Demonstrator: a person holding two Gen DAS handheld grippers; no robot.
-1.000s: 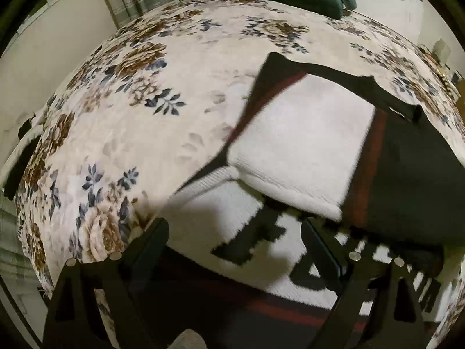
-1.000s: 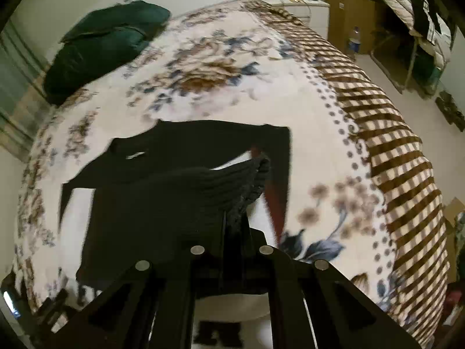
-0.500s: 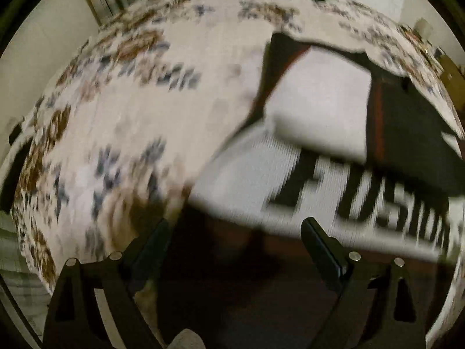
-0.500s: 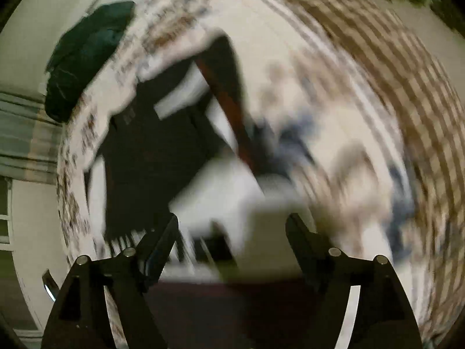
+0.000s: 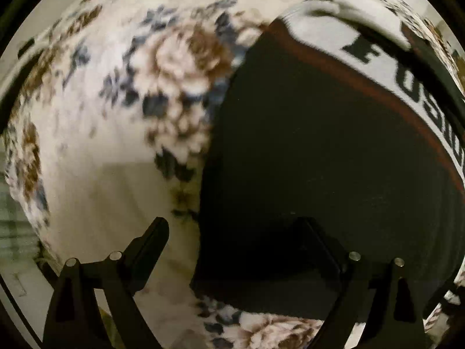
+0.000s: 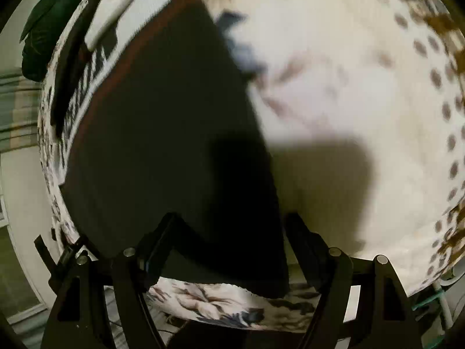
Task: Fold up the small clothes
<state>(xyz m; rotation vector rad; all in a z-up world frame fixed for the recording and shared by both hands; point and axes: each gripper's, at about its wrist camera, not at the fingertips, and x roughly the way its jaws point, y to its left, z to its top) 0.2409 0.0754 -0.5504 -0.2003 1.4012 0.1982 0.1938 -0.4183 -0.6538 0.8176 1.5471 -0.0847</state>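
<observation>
A small knit sweater [image 5: 334, 151] lies flat on a floral bedspread [image 5: 122, 93]. Its lower part is black, then a dark red stripe, then a white band with black letters [image 5: 363, 49]. My left gripper [image 5: 235, 232] is open and empty, low over the sweater's bottom left corner. In the right wrist view the same sweater [image 6: 162, 133] fills the left half. My right gripper [image 6: 229, 226] is open and empty, low over the sweater's bottom right corner. Both views are motion-blurred.
A dark green garment [image 6: 49, 29] lies at the far end of the bed. The bedspread's dotted and checked border [image 6: 441, 81] runs along the right side. The bed's near edge [image 6: 221, 311] is just below the sweater's hem, with floor beyond.
My right gripper let go of the black sleeve and opened. Both grippers drew back from the folded sleeves to the sweater's bottom hem and came down close to it.
</observation>
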